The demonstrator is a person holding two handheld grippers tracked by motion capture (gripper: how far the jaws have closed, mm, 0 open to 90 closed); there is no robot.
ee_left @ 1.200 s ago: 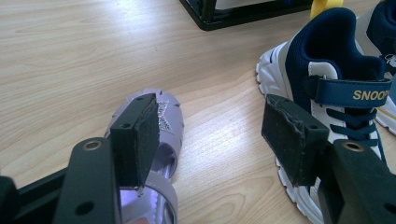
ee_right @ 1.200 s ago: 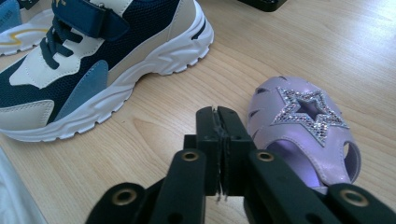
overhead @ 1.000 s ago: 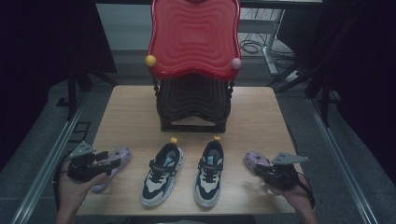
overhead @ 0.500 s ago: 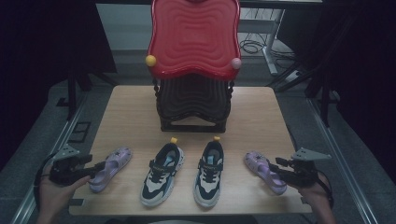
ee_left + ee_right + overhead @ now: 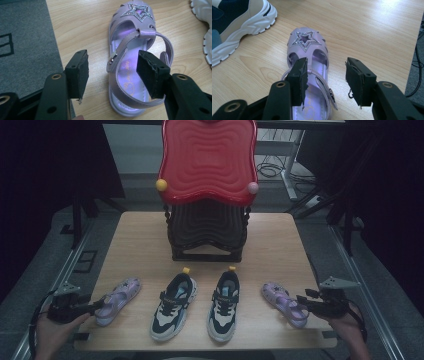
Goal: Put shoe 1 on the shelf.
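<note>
Wooden worktop [image 5: 140, 245]. Red wavy-backed chair [image 5: 207, 165] stands at its far centre, dark frame below.

Near edge, four shoes in a row. Left sneaker [image 5: 172, 306] and right sneaker [image 5: 225, 304] sit in the middle, toes away from the person. Left purple sandal [image 5: 116, 299] lies outboard on the left, right purple sandal [image 5: 284, 302] outboard on the right; both have a star on the toe.

Left hand-held gripper [image 5: 112, 72]: jaws apart, nothing held, hovering at the heel end of the left purple sandal. Right hand-held gripper [image 5: 327, 78]: jaws apart, nothing held, over the heel strap of the right purple sandal.
</note>
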